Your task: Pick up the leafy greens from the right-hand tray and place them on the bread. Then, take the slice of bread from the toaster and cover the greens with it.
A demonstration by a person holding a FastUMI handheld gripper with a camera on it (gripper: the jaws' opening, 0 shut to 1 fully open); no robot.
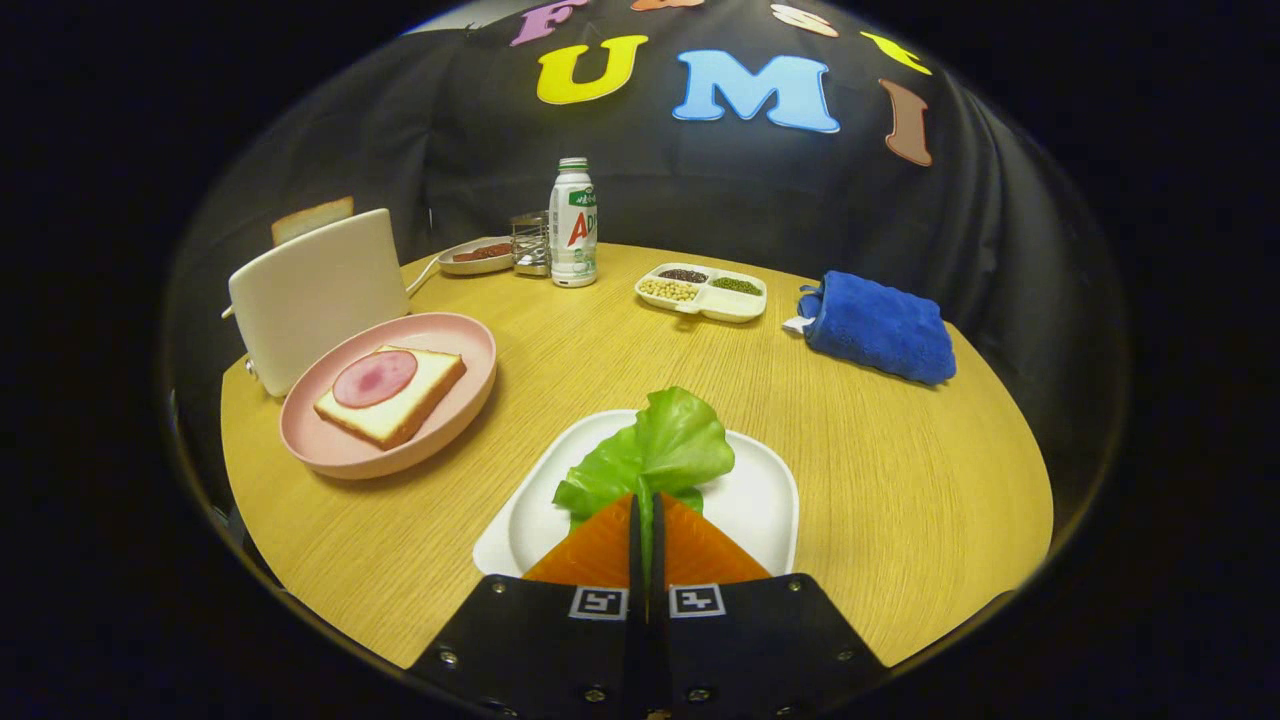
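1. We note the toaster [318, 290] at the tabletop's [900, 480] left, a bread slice [312, 219] standing in its slot.
2. Beside it, the pink plate [440, 440] carries bread [400, 405] topped with a ham round [374, 378].
3. The leafy greens [660, 450] lie on the white tray [760, 500]; the gripper [645, 505] fingers are pinched on the leaf's near edge.
4. We judge the leaf light, limp and tearable; a hold near the stem seems soundest.
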